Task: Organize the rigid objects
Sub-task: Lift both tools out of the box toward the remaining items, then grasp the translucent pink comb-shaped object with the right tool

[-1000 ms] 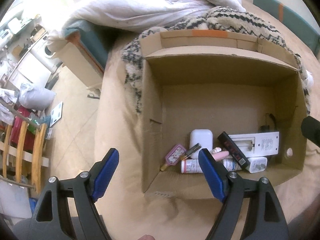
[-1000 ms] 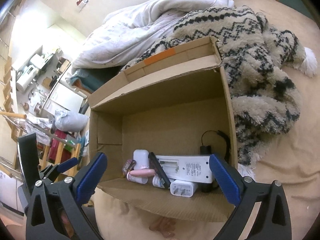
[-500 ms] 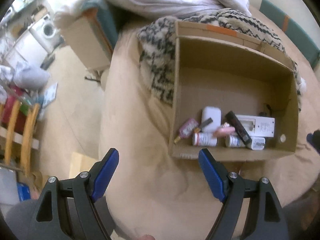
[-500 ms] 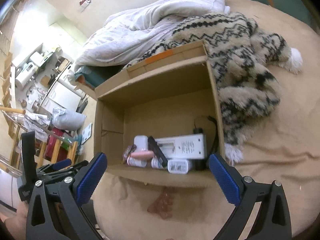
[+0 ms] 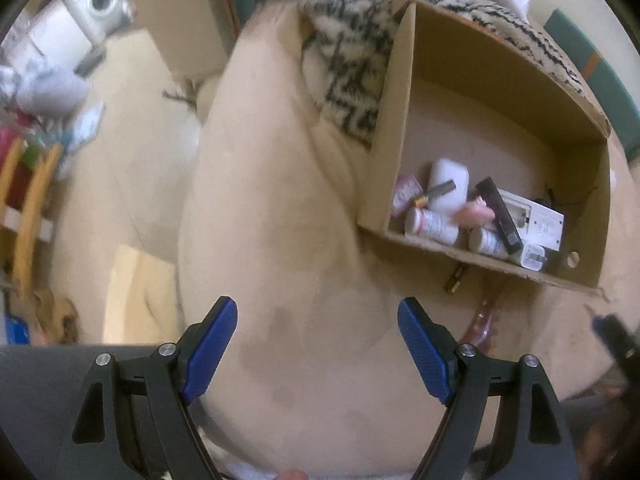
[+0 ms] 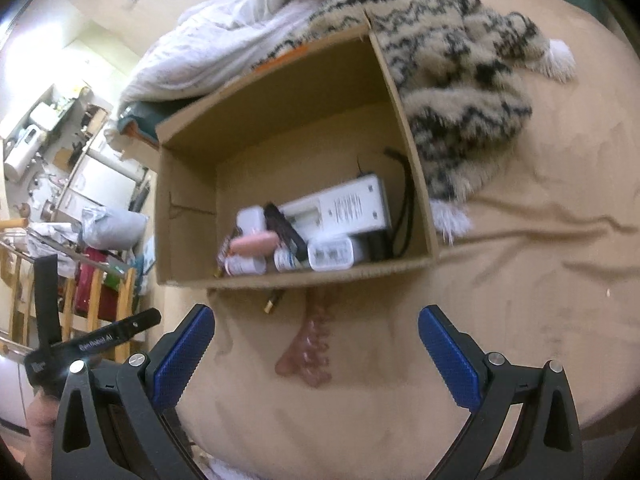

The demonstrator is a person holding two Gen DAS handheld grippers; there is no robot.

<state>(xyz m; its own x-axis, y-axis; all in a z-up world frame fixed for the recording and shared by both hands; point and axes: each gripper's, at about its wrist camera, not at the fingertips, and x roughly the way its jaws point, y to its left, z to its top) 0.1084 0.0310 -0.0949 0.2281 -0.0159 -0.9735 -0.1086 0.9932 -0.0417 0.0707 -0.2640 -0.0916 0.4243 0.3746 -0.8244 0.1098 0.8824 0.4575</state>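
An open cardboard box [image 5: 396, 120] [image 6: 184, 208] lies on a tan bed sheet. Inside it are a white charger [image 6: 340, 208], a black stick [image 6: 284, 228], a pink tube [image 6: 256, 243], white bottles [image 5: 432, 224] and a white case [image 5: 448, 180]. In front of the box a pink ridged piece [image 6: 308, 356] [image 5: 480, 322] and a small gold-tipped tube [image 6: 273, 301] [image 5: 456, 278] lie on the sheet. My right gripper [image 6: 316, 344] stands open just short of the pink piece. My left gripper [image 5: 318, 336] is open over bare sheet, left of the box.
A zigzag-patterned fuzzy blanket [image 6: 452, 72] and a white duvet [image 6: 240, 28] lie behind and right of the box. The bed's left edge drops to the floor, where a wooden rack [image 5: 28, 200] and clutter stand. A hand carries the left tool [image 6: 80, 344] at lower left.
Both grippers have drawn back from the box and sunk toward the sheet; the left one swung left. The pink piece and small tube in front of the box came into view.
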